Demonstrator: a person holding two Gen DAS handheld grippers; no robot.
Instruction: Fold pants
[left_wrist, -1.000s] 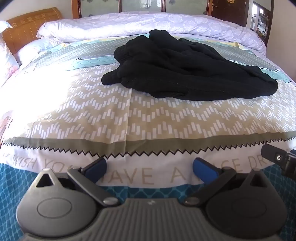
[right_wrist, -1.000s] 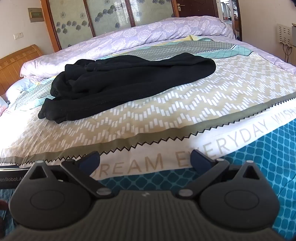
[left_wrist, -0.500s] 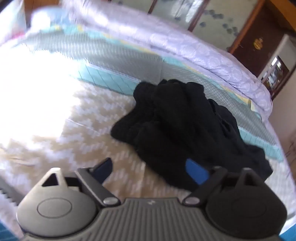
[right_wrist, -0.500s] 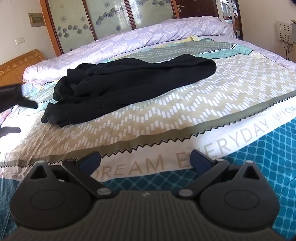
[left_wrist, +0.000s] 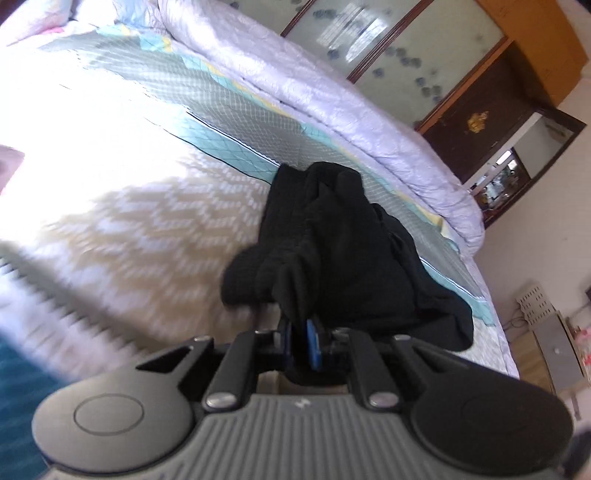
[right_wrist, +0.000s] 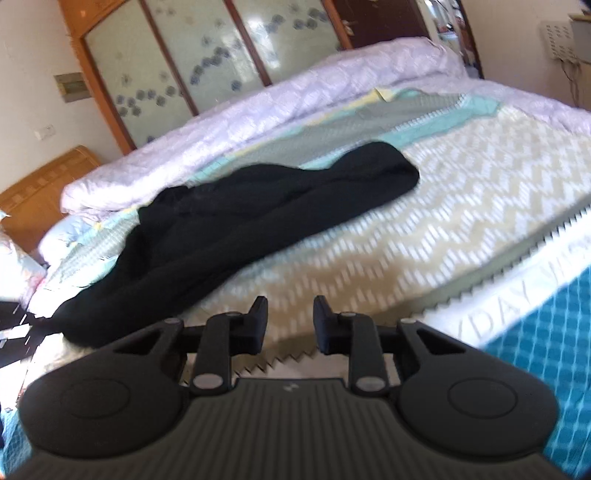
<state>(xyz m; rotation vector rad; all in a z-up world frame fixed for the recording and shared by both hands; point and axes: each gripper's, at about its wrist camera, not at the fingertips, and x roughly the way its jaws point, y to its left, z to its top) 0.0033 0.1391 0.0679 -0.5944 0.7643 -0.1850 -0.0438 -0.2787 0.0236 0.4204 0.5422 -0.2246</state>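
Black pants (left_wrist: 340, 240) lie crumpled on the patterned bedspread (left_wrist: 147, 206); they also show in the right wrist view (right_wrist: 258, 210), stretched from lower left to upper right. My left gripper (left_wrist: 299, 341) is shut on a fold of the pants at their near end, with black cloth between the blue pads. My right gripper (right_wrist: 290, 325) is narrowly open and empty, above the bedspread (right_wrist: 461, 206) just in front of the pants, not touching them.
A rolled lilac quilt (left_wrist: 332, 92) lies along the far side of the bed, also in the right wrist view (right_wrist: 295, 96). A wooden headboard (right_wrist: 44, 184) stands at the left. Glass wardrobe doors (right_wrist: 207, 55) are behind. A white cabinet (left_wrist: 554, 332) stands beside the bed.
My left gripper has moved in to the pants and shut on a fold. My right gripper has moved forward over the bed and narrowed its jaws.
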